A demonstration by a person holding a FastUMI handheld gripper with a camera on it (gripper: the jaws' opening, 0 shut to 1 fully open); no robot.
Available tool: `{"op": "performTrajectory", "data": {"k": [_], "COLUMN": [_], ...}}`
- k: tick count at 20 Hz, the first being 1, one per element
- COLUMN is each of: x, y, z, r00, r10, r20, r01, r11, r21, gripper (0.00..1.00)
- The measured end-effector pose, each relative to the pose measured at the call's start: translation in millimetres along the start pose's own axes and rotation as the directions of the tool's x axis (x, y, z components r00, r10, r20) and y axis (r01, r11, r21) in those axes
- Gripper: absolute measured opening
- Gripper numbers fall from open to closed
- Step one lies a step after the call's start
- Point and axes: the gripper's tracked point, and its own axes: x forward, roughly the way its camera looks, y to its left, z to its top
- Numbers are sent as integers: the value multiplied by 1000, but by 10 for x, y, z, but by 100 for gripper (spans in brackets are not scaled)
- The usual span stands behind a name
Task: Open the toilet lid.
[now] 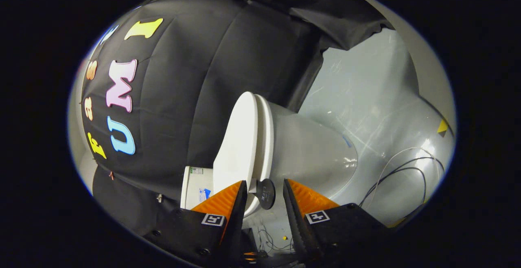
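Approach step: gripper (264,196) fingers apart around the dark tab (266,193) at the toilet lid (238,146) edge; next, close on it and lift

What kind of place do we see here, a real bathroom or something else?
Probably a staged recording booth, not a real bathroom: a white ceramic toilet stands against a black cloth wall, with loose dark cables on the grey floor. The gripper is open.
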Motion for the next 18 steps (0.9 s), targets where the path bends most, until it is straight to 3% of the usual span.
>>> {"op": "performTrajectory", "data": {"k": [1,2,7,9,10,12,18], "x": [48,22,78,89,38,59,69], "y": [-31,-32,57,60,-48,-69,-21], "z": [-18,-62,-125,-140,-15,-102,-46], "r00": [1000,1000,997,997,999,998,995], "r10": [-2,4,53,53,14,24,85], "r20": [-9,-29,-54,-62,-46,-52,-45], "r01": [2,-3,-52,-52,-13,-21,-79], "r11": [1000,1000,998,998,1000,998,988], "r21": [6,17,23,22,17,60,130], "gripper": [57,41,41,41,41,15,12]}}
